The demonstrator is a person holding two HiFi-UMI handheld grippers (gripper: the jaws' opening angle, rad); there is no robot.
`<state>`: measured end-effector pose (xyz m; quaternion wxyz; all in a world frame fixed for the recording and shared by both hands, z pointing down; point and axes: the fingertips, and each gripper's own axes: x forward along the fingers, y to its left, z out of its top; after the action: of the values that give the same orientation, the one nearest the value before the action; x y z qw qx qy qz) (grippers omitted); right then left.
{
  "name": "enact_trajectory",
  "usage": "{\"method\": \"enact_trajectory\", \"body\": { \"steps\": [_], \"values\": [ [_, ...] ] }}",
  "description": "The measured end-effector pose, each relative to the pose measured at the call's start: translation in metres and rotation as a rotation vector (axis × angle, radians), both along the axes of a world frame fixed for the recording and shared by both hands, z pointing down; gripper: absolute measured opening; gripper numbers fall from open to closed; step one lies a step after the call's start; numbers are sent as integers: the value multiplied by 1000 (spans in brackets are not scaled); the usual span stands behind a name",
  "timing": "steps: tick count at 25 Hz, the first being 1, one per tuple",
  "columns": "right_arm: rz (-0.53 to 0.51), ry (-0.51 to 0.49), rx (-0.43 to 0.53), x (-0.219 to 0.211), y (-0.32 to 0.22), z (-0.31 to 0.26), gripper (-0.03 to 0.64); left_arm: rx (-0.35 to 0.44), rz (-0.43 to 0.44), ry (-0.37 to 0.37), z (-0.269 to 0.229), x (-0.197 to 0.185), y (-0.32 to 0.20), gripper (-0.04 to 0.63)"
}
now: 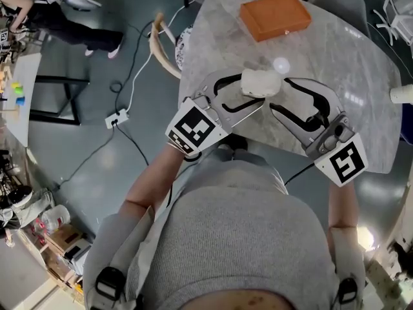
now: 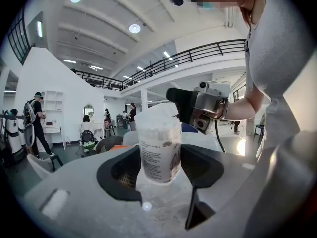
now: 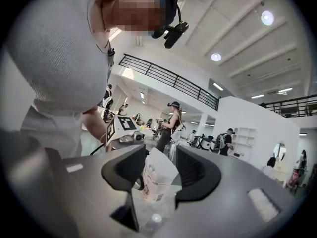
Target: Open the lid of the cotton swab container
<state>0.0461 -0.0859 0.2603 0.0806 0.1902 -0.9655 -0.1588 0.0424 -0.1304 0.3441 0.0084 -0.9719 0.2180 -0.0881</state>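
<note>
A clear cotton swab container (image 1: 260, 82) with a printed label stands on the marble table (image 1: 348, 63). My left gripper (image 1: 253, 90) is shut on its body. In the left gripper view the container (image 2: 159, 148) sits upright between both pads, and its white lid (image 2: 159, 111) is tilted up. My right gripper (image 1: 285, 95) is open just to the right of the container, with its tips beside the top. In the right gripper view the container (image 3: 152, 185) shows just ahead of the open jaws of the right gripper (image 3: 161, 175), with the lid flap (image 3: 162, 163) raised at an angle and neither pad pressing on it.
An orange-brown box (image 1: 275, 16) lies at the table's far side. A white object (image 1: 401, 94) pokes in at the right edge. A wooden chair (image 1: 164, 47) stands left of the table, and a power strip with cables (image 1: 117, 117) lies on the floor.
</note>
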Motion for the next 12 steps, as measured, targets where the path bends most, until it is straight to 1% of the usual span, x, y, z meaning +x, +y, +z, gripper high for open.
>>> {"method": "enact_trajectory", "body": {
  "steps": [5,8,10,12],
  "values": [
    [-112,51,-1,-6,-2,-1,209,13,23,7,-5,3,2,252],
    [-163,31,-85,-5,-6,-1,259,24,41,8,-8,6,5,252],
    [-191,7,-123,-5,-7,-4,268,29,51,10,-10,8,9,252],
    [-221,14,-136,-7,-6,-4,273,31,56,15,-12,9,11,252]
  ]
}}
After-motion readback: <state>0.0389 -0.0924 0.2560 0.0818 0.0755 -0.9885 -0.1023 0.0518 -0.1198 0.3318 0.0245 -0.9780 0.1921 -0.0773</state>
